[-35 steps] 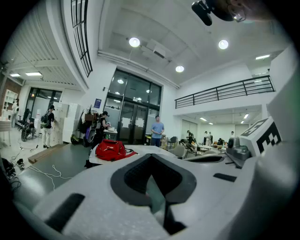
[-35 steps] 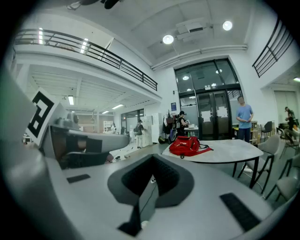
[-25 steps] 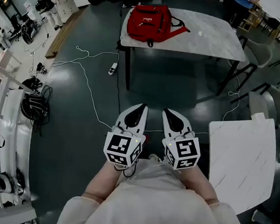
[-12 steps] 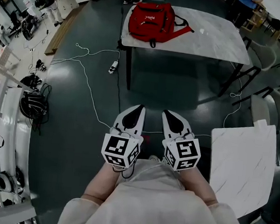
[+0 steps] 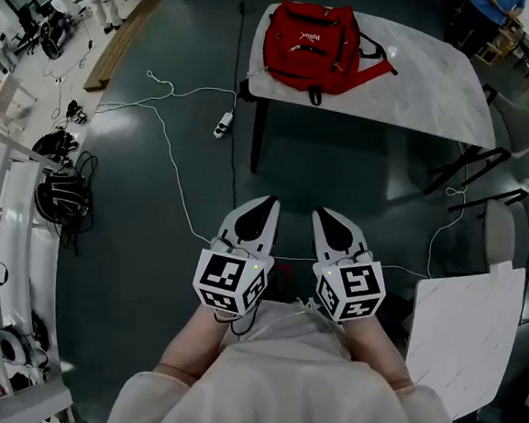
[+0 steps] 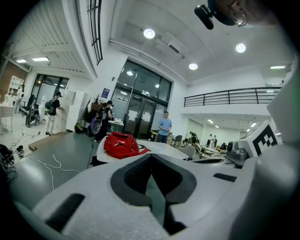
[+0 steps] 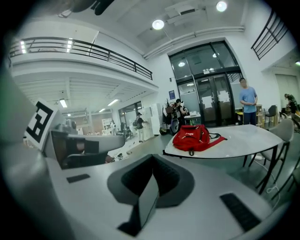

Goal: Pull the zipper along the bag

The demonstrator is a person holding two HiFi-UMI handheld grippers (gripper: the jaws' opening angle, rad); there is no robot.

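A red backpack [image 5: 313, 40] lies on the left end of a white marble table [image 5: 423, 82] far ahead of me; it also shows as a small red backpack [image 6: 121, 144] in the left gripper view and as a red backpack [image 7: 192, 137] in the right gripper view. My left gripper [image 5: 267, 202] and right gripper [image 5: 324, 213] are held side by side close to the person's body, above the dark floor and well short of the table. Both are shut with nothing between the jaws, as the left gripper [image 6: 151, 157] and right gripper [image 7: 153, 158] each show.
White cables [image 5: 174, 143] and a power strip [image 5: 222, 124] lie on the floor left of the table. A second white table [image 5: 461, 334] stands at right, with chairs [image 5: 502, 227] beyond it. Gear racks [image 5: 5, 229] line the left wall. A person [image 7: 247, 101] stands behind the table.
The table with the backpack has slid right and nearer in the head view as the person walks toward it. Both grippers stay shut, side by side.
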